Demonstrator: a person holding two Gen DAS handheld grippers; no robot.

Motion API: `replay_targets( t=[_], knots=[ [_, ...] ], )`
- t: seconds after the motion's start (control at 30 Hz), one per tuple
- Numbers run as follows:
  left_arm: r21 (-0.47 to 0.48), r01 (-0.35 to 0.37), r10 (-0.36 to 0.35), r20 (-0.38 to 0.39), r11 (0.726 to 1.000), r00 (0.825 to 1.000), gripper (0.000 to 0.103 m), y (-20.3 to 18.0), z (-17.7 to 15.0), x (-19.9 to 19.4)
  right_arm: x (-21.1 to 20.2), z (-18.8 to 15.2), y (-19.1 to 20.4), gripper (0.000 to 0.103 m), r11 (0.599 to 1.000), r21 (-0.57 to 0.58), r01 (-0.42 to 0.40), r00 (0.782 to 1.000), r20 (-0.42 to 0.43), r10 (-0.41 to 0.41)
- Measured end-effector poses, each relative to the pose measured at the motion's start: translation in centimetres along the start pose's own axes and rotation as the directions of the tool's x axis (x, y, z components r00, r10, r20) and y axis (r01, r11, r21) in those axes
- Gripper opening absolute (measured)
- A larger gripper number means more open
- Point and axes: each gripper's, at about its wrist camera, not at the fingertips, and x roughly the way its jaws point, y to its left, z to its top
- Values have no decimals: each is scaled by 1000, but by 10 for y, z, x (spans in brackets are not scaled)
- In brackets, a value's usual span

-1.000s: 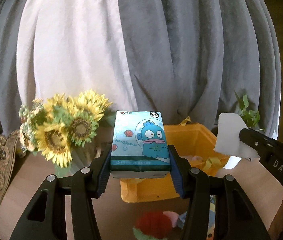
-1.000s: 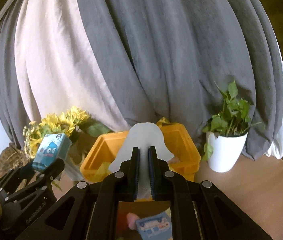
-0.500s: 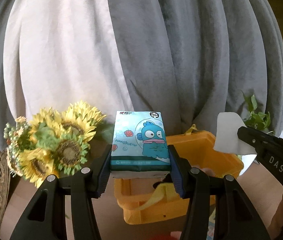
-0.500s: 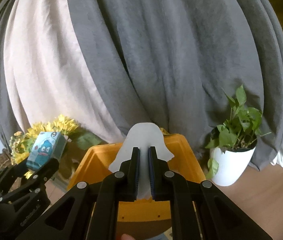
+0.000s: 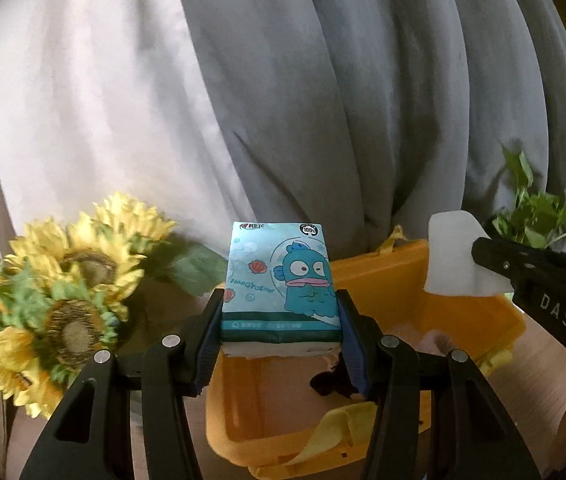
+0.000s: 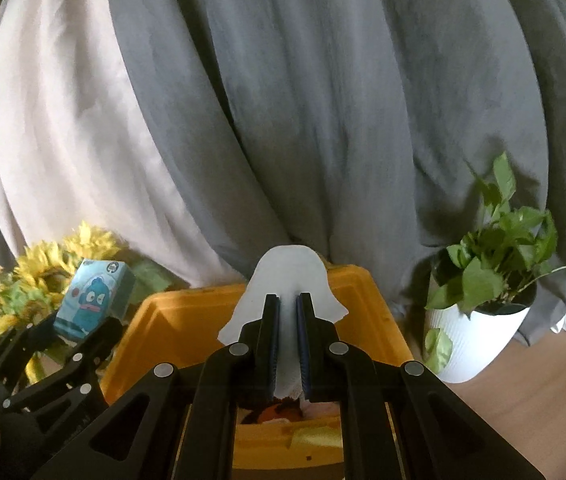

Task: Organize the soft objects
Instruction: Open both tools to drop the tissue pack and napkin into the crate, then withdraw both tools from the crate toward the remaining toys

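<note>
The yellow bin (image 6: pixel 367 322) is positioned beyond both tongs on the worktop (image 6: pixel 543 392), in front of a grey and pale curtain (image 5: pixel 323 100). The left tongs (image 5: pixel 281 320) are clenched on the blue tissue pack (image 5: pixel 279 276), which is held upright above the near left part of the bin; the right tongs (image 6: pixel 287 336) are clenched on a white tissue sheet (image 6: pixel 287 276), held above the bin's near edge. A release over the rim instead of the interior is judged the main risk for the pack, since it could tip outward toward the sunflowers (image 5: pixel 63 280) just left of the bin. The thin sheet is judged likely to drift or cling to a pad when released, so it could settle outside the bin. A collision between the two tongs is also possible, as they are held near each other over the same opening. The bin's interior, with a dark soft item and a yellow strap, is shown best in the left wrist view. The potted plant (image 6: pixel 487 280) with its white pot, right of the bin, is shown fully only in the right wrist view.
</note>
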Motion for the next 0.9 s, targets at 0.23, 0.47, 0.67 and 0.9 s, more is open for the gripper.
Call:
replay_targets(
  t=[0.23,0.47,0.67,0.9],
  knots=[
    [-33,81,-84,-87,996,993,52,2,-2,32,31,-4,-3,10,1000,-7,10,997,-72,-11],
    [-33,124,-128,-167,992,978,53,2,-6,56,53,-8,-1,10,1000,-22,18,992,-128,-20],
    [-18,102,-103,-159,995,982,69,0,-7,58,67,-8,-1,29,999,-33,21,986,-164,-26],
    [-44,98,-103,-132,994,986,76,7,-5,38,57,-7,-4,47,998,-36,52,988,-147,-57]
  ],
)
